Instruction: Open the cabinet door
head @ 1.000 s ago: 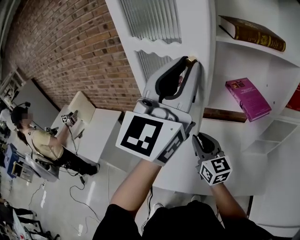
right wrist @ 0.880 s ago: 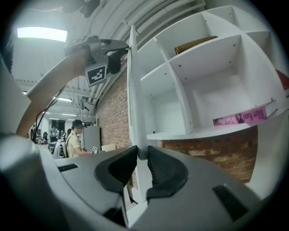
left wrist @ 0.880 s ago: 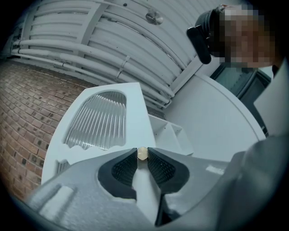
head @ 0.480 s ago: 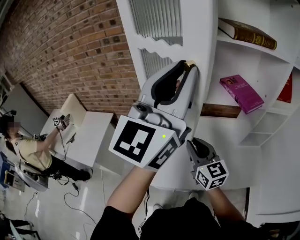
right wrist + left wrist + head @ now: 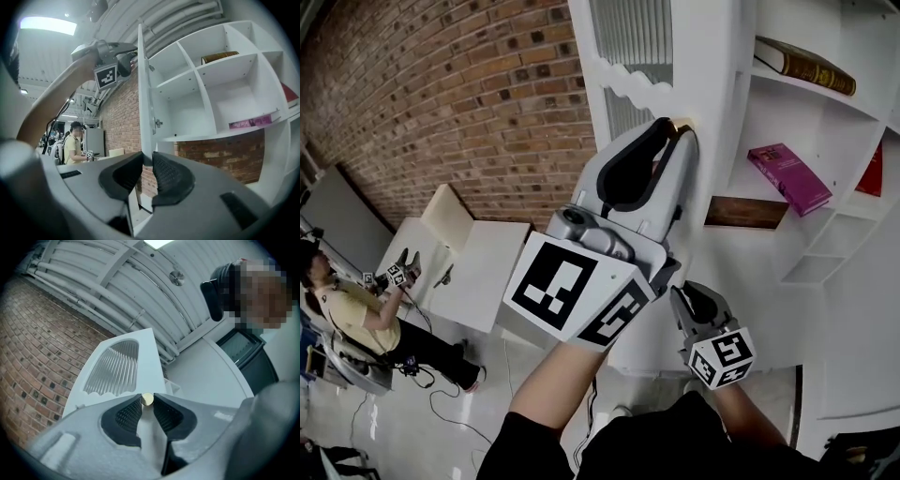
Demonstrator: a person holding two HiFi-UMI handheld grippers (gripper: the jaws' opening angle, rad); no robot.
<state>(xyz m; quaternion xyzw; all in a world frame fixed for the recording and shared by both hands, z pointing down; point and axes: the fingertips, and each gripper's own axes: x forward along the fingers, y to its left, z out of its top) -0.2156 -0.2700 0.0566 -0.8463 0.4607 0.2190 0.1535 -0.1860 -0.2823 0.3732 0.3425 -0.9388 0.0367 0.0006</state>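
The white cabinet door (image 5: 712, 56) with ribbed glass panels stands swung out from the shelves. A small brass knob (image 5: 682, 123) sits on its free edge, and my left gripper (image 5: 679, 133) is shut on it. In the left gripper view the knob (image 5: 147, 399) shows pinched between the dark pads (image 5: 129, 414), with the door (image 5: 140, 357) beyond. Lower down, my right gripper (image 5: 686, 292) is shut on the door's edge. In the right gripper view the door edge (image 5: 144, 93) runs down between the pads (image 5: 166, 176), and the left gripper (image 5: 131, 58) shows higher up at the same edge.
Open white shelves hold a brown book (image 5: 806, 66), a magenta book (image 5: 789, 178) and a red one (image 5: 886, 169). A brick wall (image 5: 441, 103) lies left of the door. Below left are a white table (image 5: 478, 272), a seated person (image 5: 347, 309) and floor cables (image 5: 441, 403).
Both grippers have moved sideways with the door, which has swung further away from the shelves. Both grips look unchanged.
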